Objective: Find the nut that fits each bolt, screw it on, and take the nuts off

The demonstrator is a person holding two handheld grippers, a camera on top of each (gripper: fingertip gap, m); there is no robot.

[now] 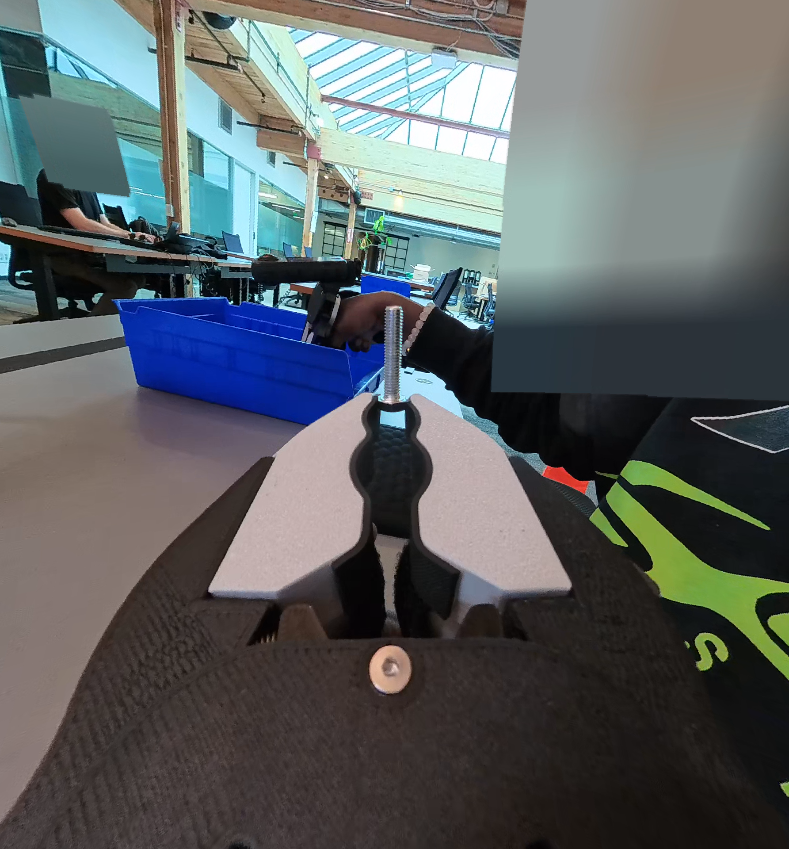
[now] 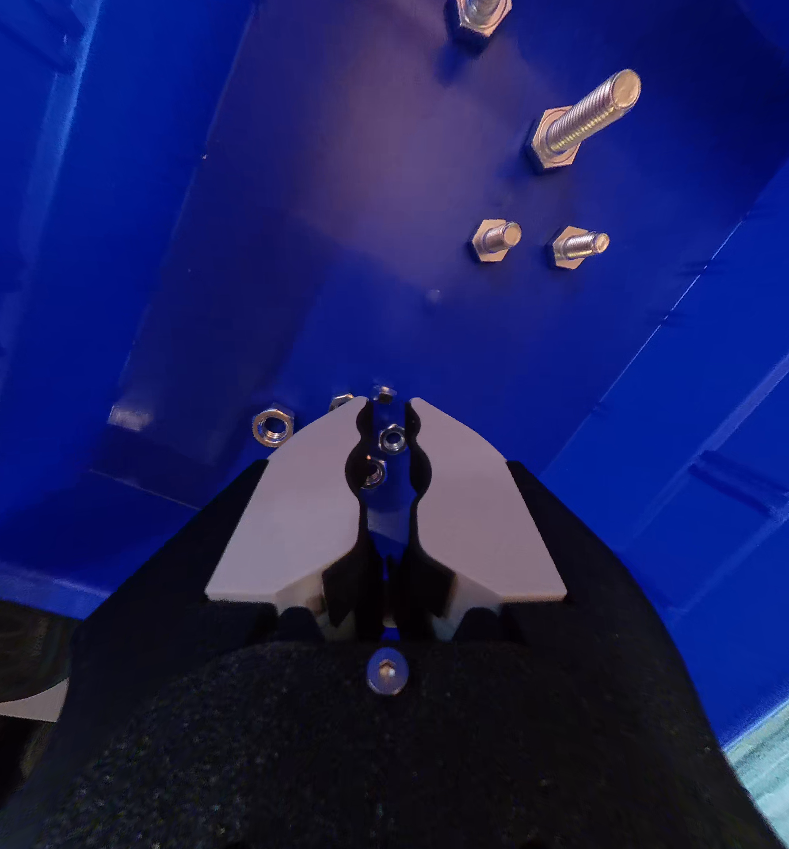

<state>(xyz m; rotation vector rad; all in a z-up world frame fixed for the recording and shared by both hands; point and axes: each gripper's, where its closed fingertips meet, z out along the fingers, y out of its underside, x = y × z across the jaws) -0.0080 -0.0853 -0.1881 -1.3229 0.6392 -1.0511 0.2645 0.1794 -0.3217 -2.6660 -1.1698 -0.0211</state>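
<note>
Left tongs [image 1: 391, 404] clamp bolt [image 1: 393, 353] by its head, thread upright, ready for a nut. Right tongs [image 2: 388, 404] hang slightly apart inside blue bin [image 2: 153, 275], over small nuts [image 2: 392, 438], probably choosing one.

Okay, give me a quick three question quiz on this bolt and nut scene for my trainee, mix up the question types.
1. True or false: the left gripper holds a bolt upright by its head.
2. Where does the right gripper hover? A) over the grey table B) inside the blue bin above loose nuts C) over a keyboard
3. Fill in: the bolts standing in the bin rest on their ____.

Key: 1 true; 2 B; 3 heads.
</note>
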